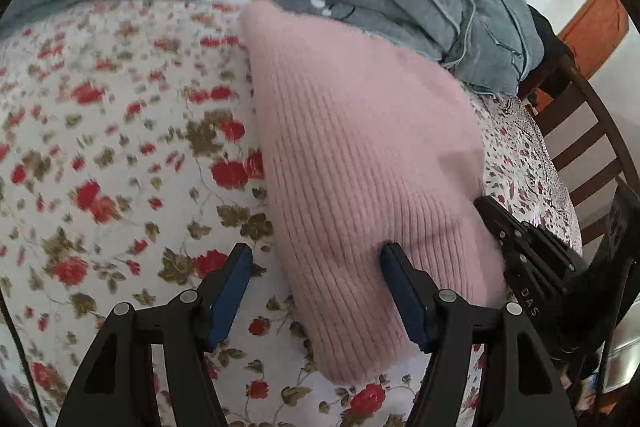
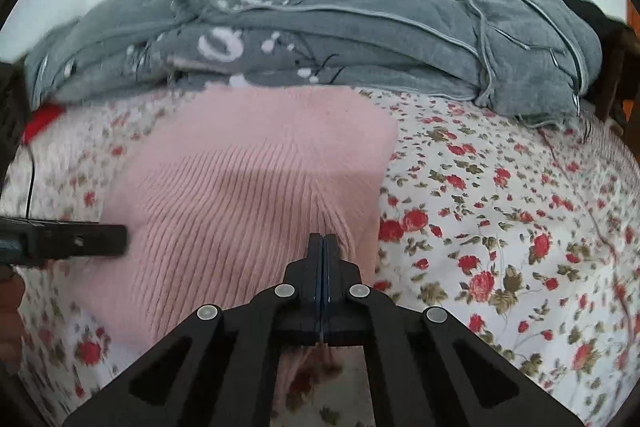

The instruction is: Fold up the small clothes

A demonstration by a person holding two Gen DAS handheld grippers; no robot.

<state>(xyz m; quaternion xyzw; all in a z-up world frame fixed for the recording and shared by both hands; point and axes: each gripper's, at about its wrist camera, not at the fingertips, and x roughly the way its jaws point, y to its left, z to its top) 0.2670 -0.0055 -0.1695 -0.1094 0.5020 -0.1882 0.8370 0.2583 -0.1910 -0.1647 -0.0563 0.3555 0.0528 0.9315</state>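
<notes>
My right tongs point(image 2: 324, 239) are pressed tight together, and they pinch a ridge of the pink knit point(image 2: 248, 187) at its near edge. Only the right view shows this pinch up close, with the cloth bunching into the tips. The left view shows those same tongs point(image 1: 486, 205) from the side, poking in at the knit's point(image 1: 360, 147) far right edge.

My left tongs point(image 1: 316, 257) are spread wide. One blue pad point(image 1: 396, 267) touches the knit near its edge, and the other pad point(image 1: 236, 263) is over the bed sheet point(image 1: 100, 147) alone. They pinch nothing. In the right view I see just one black finger point(image 2: 80, 239) of them coming in from the left, at the knit's side.

The knit lies on the flowery sheet point(image 2: 500, 207), in the middle of the bed. Behind it, a grey blanket point(image 2: 320, 35) is heaped along the back, just touching the knit's far edge. Only the left view shows a dark wooden chair point(image 1: 580, 147) past the bed's right side, and an orange-brown door point(image 1: 596, 23) far off. Only the right view shows a bit of red point(image 2: 42, 119) at the far left.
</notes>
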